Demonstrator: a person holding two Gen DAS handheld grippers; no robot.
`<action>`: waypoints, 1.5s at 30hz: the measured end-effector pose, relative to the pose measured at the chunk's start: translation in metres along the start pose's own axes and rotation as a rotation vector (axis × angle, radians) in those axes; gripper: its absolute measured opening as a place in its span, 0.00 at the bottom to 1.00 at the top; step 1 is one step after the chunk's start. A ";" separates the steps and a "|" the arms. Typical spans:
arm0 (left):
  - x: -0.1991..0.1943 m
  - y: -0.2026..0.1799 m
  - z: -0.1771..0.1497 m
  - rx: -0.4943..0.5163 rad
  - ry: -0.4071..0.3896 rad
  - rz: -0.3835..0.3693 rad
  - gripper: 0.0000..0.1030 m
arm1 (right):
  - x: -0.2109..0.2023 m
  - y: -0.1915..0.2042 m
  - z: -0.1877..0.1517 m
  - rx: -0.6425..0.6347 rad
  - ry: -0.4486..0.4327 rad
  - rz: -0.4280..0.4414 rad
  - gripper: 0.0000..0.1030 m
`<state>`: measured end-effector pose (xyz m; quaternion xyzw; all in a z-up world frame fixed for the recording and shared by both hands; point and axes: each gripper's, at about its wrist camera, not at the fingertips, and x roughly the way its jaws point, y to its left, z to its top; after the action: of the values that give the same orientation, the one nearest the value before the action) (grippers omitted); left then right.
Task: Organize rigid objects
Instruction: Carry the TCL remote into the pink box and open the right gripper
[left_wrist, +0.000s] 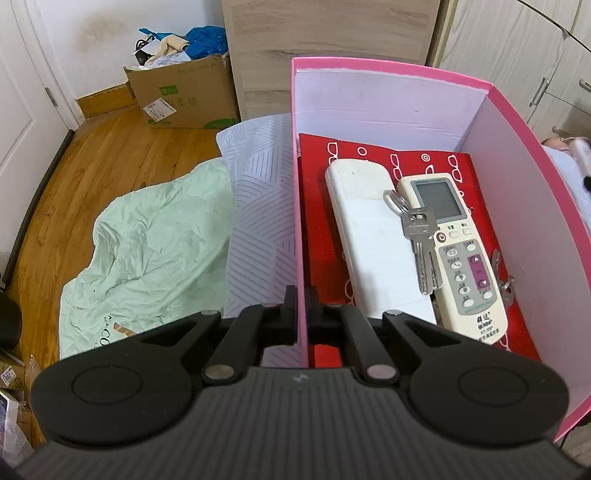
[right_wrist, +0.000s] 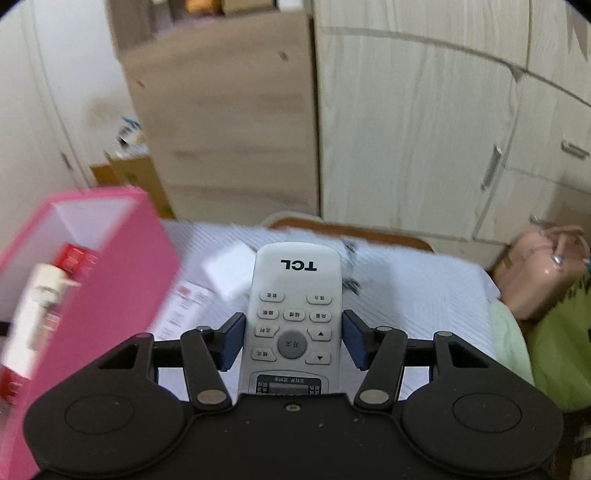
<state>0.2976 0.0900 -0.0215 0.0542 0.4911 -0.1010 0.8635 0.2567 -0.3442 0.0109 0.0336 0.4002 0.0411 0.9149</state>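
Observation:
My left gripper (left_wrist: 302, 295) is shut on the left wall of a pink box (left_wrist: 300, 206), one finger outside and one inside. Inside the box, on a red sheet (left_wrist: 317, 229), lie a plain white remote (left_wrist: 373, 243), a cream remote with a screen (left_wrist: 458, 258) and a bunch of keys (left_wrist: 421, 236); a second set of keys (left_wrist: 504, 273) lies by the right wall. My right gripper (right_wrist: 293, 339) is shut on a white TCL remote (right_wrist: 295, 295) and holds it above the bed, to the right of the pink box (right_wrist: 107, 280).
The box rests on a bed with a striped pillow (left_wrist: 258, 192) and a green blanket (left_wrist: 155, 251). A cardboard box (left_wrist: 184, 92) stands on the wooden floor. A white pack (right_wrist: 231, 271) and papers (right_wrist: 184, 306) lie on the bed. A pink bag (right_wrist: 539, 273) sits at the right. Wardrobes stand behind.

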 end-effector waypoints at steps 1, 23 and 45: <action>0.000 0.000 0.000 0.002 0.001 0.001 0.03 | -0.008 0.004 0.003 0.002 -0.020 0.022 0.59; 0.000 0.001 -0.002 -0.048 -0.005 -0.001 0.03 | -0.045 0.182 -0.006 -0.217 0.004 0.448 0.59; 0.000 0.004 -0.003 -0.041 -0.013 -0.019 0.06 | 0.007 0.172 -0.013 -0.219 0.260 0.714 0.61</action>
<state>0.2961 0.0944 -0.0236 0.0313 0.4881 -0.0995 0.8665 0.2437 -0.1718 0.0133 0.0675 0.4689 0.4030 0.7830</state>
